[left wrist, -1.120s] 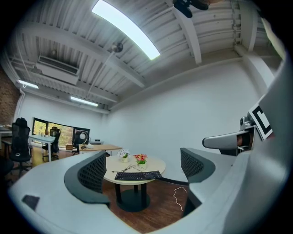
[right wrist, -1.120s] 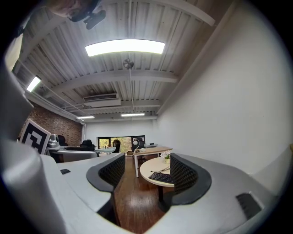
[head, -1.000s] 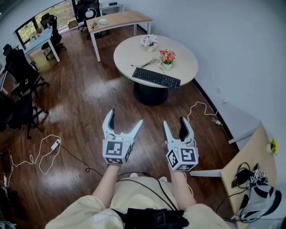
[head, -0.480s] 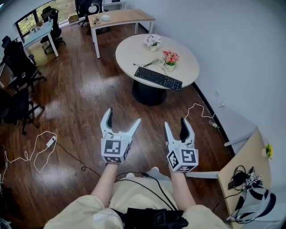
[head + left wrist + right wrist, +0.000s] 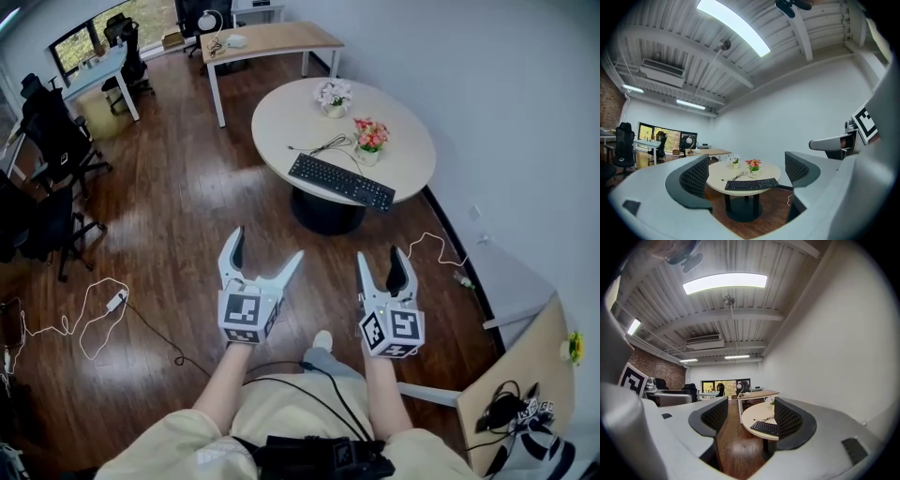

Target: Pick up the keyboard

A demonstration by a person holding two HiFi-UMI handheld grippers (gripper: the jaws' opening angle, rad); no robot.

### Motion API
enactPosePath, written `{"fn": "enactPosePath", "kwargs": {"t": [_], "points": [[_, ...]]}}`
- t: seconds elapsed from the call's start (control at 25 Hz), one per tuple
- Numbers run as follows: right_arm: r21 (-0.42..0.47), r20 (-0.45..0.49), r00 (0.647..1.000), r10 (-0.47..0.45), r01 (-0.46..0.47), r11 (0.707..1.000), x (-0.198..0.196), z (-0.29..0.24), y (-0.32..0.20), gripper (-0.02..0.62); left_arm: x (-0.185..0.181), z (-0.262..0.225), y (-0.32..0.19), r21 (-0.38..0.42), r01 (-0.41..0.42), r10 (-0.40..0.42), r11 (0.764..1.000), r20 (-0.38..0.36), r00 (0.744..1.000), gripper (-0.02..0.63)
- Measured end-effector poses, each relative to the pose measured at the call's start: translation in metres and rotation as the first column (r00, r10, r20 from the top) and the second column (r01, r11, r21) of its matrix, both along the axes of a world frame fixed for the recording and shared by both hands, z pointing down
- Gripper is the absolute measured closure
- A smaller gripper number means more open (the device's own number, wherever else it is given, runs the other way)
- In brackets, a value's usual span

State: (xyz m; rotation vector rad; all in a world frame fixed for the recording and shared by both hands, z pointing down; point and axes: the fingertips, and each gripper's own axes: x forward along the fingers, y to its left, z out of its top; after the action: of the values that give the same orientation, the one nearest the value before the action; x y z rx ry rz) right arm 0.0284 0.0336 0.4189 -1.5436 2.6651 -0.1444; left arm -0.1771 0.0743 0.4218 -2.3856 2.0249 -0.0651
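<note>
The keyboard (image 5: 342, 182), a flat black slab of low keys, lay near the front edge of the round worktop (image 5: 281, 122), its thin cable (image 5: 323, 146) trailing back towards the middle. Beyond it stood two small pots of flowers, one pale (image 5: 334, 97) and one pink and red (image 5: 371, 138), both clear of the keys. The worktop was smooth and light-coloured on a dark pedestal (image 5: 328, 211), over a glossy plank floor (image 5: 187, 206).

Over the last second the worktop and keyboard had slid a little lower and to the right in the head view, so the person had probably stepped or leaned slightly closer. The gap remained wide, and the reach had not begun.

The left hand-held gripper (image 5: 268, 246) was held out low in front of the person, jaws spread wide with nothing between them. The right hand-held gripper (image 5: 380, 255) was also parted, less widely, and empty. Both pointed towards the keyboard, well apart from it, in the same pose as before.
</note>
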Motion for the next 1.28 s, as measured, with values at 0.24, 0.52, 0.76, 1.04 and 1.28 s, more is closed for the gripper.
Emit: {"fn": "enactPosePath", "kwargs": {"t": [0.24,0.52,0.76,1.04,1.28], "points": [[0.022,0.026,0.999,-0.031,0.031,0.999,0.019,-0.018,-0.071,0.276,0.023,-0.014,-0.067,0.016,0.016,-0.016,1.0,0.009,1.0,0.118],[-0.024,0.035,0.998,-0.058,0.059,0.998,0.05,0.002,-0.128,0.276,0.065,0.0,-0.128,-0.015,0.01,-0.01,1.0,0.008,1.0,0.118],[-0.066,0.069,0.992,-0.105,0.109,0.992,0.064,0.023,-0.157,0.276,0.087,0.008,-0.156,-0.042,0.022,-0.021,0.999,0.016,1.0,0.118],[-0.108,0.088,0.986,-0.143,0.152,0.982,0.059,0.045,-0.18,0.276,0.085,0.019,-0.18,-0.089,0.052,-0.049,0.995,0.037,0.998,0.118],[-0.129,0.066,0.988,-0.139,0.147,0.981,0.051,0.056,-0.22,0.276,0.082,0.038,-0.231,-0.099,0.005,-0.004,0.995,0.012,1.0,0.118]]}}
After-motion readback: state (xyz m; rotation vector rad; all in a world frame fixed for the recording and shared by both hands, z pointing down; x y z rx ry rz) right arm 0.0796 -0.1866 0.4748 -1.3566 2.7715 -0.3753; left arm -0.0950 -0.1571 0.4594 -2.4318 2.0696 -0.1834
